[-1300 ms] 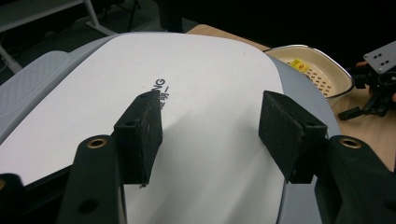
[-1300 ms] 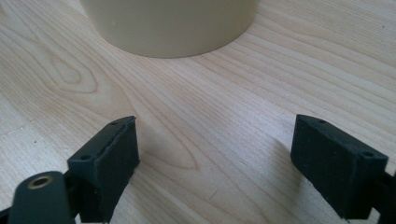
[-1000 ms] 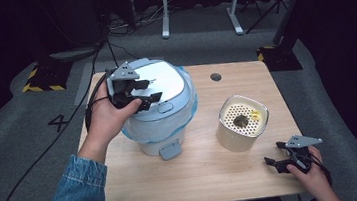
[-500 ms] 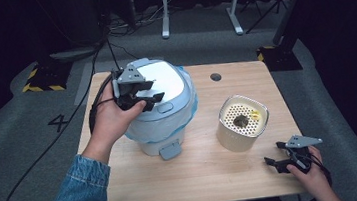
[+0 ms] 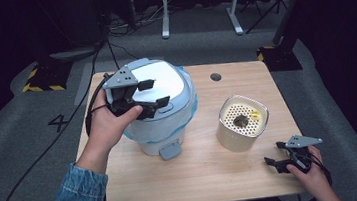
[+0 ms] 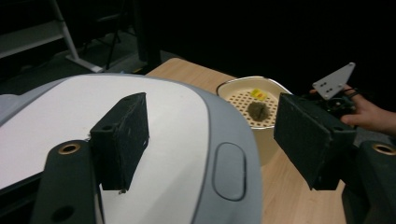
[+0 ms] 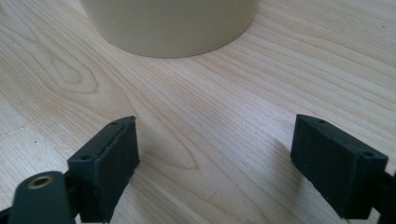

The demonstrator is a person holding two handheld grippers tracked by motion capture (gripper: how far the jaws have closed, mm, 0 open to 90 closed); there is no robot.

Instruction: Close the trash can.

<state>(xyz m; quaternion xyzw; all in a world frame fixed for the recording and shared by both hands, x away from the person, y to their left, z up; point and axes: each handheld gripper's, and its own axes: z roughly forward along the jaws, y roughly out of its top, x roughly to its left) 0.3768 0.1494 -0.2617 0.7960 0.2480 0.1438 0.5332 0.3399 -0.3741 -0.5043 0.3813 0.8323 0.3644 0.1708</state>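
the bin (image 5: 159, 105) stands on the left half of the table (image 5: 209, 172), its white-and-grey lid (image 5: 159, 82) down and a foot pedal (image 5: 170, 150) poking out at the near side. the left gripper (image 5: 150, 93) hovers right over the lid's near-left part, pointing toward the right. its jaws have just been opening and now stand well apart, with nothing between them; in the left gripper view the lid (image 6: 177, 126) lies just beneath the two black pads and its oval button (image 6: 229, 164) sits between them, a little ahead.

that is the relation that matters: the lid is directly below and just ahead of the left gripper, while the right gripper (image 5: 279, 156) rests at the near right corner of the table, well apart from the bin. its jaws are apart too, empty, over bare wood. the cream pot (image 5: 242, 122) stands between the two, near the right gripper; its wall (image 7: 170, 25) shows just ahead in the right gripper view.

the left hand (image 5: 108, 125) is plainly the nearer one for any work on the lid, probably a short drop or push onto it.
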